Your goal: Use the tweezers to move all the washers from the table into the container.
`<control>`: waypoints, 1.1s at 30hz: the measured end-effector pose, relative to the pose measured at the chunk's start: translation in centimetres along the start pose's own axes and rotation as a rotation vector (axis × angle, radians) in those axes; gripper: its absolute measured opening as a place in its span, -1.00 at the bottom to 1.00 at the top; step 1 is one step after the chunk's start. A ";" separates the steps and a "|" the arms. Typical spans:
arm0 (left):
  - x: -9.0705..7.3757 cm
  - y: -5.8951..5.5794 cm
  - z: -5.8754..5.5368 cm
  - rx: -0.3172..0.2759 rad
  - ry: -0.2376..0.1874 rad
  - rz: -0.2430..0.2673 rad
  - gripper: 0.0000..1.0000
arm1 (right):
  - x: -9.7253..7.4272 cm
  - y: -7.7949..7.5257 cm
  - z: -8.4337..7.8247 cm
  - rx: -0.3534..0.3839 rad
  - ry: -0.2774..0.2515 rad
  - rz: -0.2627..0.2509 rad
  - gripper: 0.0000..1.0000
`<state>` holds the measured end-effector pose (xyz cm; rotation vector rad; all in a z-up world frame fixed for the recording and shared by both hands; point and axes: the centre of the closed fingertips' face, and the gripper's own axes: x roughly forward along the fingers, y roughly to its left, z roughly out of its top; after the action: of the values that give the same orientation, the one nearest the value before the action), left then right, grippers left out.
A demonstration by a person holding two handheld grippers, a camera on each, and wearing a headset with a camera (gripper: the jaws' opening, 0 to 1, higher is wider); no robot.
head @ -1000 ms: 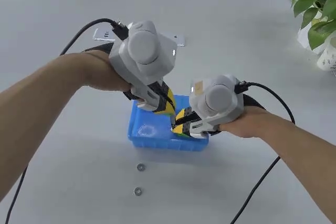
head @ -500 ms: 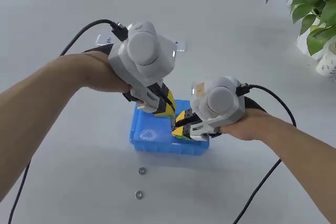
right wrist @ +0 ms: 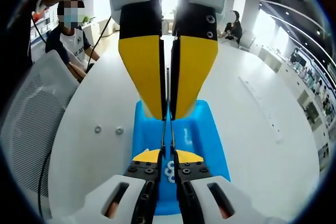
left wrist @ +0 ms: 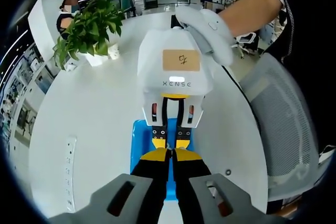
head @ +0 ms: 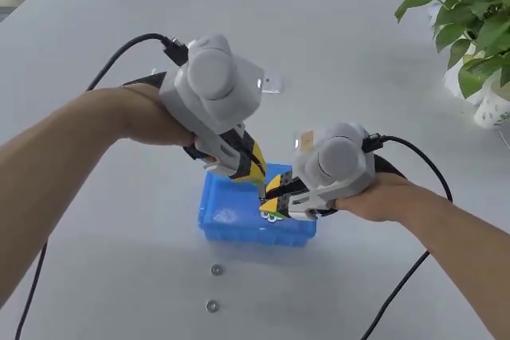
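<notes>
Mostly it's the headcam that tilted since the earlier frames, so everything slid down the pic a bit. Rel. to the blue container (head: 239, 224) both grippers have barely budged. The 2 loose washers (head: 217, 270) lie in the same spot on the table (head: 358, 53) in front of it, one nearer the container and the other (head: 212, 306) further out toward the person.

Held in the left hand (head: 151, 117), the left gripper (head: 256, 179) reaches down over the container w/ its jaws pressed together on the tweezers (right wrist: 166, 129). In the right gripper view you can see the thin metal strip clamped between its yellow jaws, pointing down into the container.

From the other side the right gripper (head: 272, 203) comes in over the container's right end, pretty much nose to nose w/ the left one. Its yellow tips sit a narrow gap apart w/ the tweezers' end between them. Can't tell if they actually squeeze it or not.

A small bunch of washers (right wrist: 169, 169) is already in the container, just ahead of the right gripper's jaws. Right gripper view also has the 2 loose ones side by side, near the container's left wall. Left gripper view catches one (left wrist: 227, 172) on the table, off to the container's right.

Bkgd: potted plant (head: 470, 29) at the table's far right, power strip (head: 271, 84) peeking out behind the left gripper.
</notes>
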<state>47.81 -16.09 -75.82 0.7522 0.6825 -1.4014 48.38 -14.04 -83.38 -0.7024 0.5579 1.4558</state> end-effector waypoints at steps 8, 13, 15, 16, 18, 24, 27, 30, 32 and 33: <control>-0.9 -0.5 0.5 -0.003 -0.004 0.009 -0.88 | -0.8 0.4 0.8 -0.001 -0.012 -0.013 -0.79; -1.6 -1.0 0.8 -0.004 -0.004 0.014 -0.88 | -1.2 0.9 1.5 -0.005 -0.023 -0.017 -0.78; -2.0 -1.1 0.9 -0.004 -0.007 0.019 -0.88 | -1.3 0.9 1.8 -0.009 -0.025 -0.021 -0.78; -2.2 -1.2 0.9 -0.004 -0.007 0.021 -0.88 | -1.5 1.1 2.0 -0.013 -0.027 -0.023 -0.78; -2.4 -1.4 1.0 -0.003 -0.007 0.024 -0.88 | -1.6 1.2 2.3 -0.016 -0.030 -0.026 -0.78; -3.1 -2.2 0.9 -0.001 0.003 0.027 -0.88 | -1.6 1.9 3.0 -0.026 -0.035 -0.025 -0.78; -3.4 -2.6 0.8 0.000 0.012 0.030 -0.88 | -1.7 2.3 3.3 -0.033 -0.035 -0.024 -0.78; -3.6 -3.0 0.7 0.000 0.016 0.032 -0.88 | -1.7 2.6 3.5 -0.035 -0.038 -0.022 -0.78; -3.8 -3.3 0.6 -0.001 0.019 0.033 -0.88 | -1.7 2.9 3.6 -0.035 -0.040 -0.020 -0.78; -3.8 -3.4 0.5 -0.001 0.020 0.034 -0.88 | -1.7 3.1 3.7 -0.035 -0.041 -0.020 -0.78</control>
<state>44.18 -14.28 -72.65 0.7740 0.6831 -1.3646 44.97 -12.60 -79.94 -0.7027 0.4937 1.4615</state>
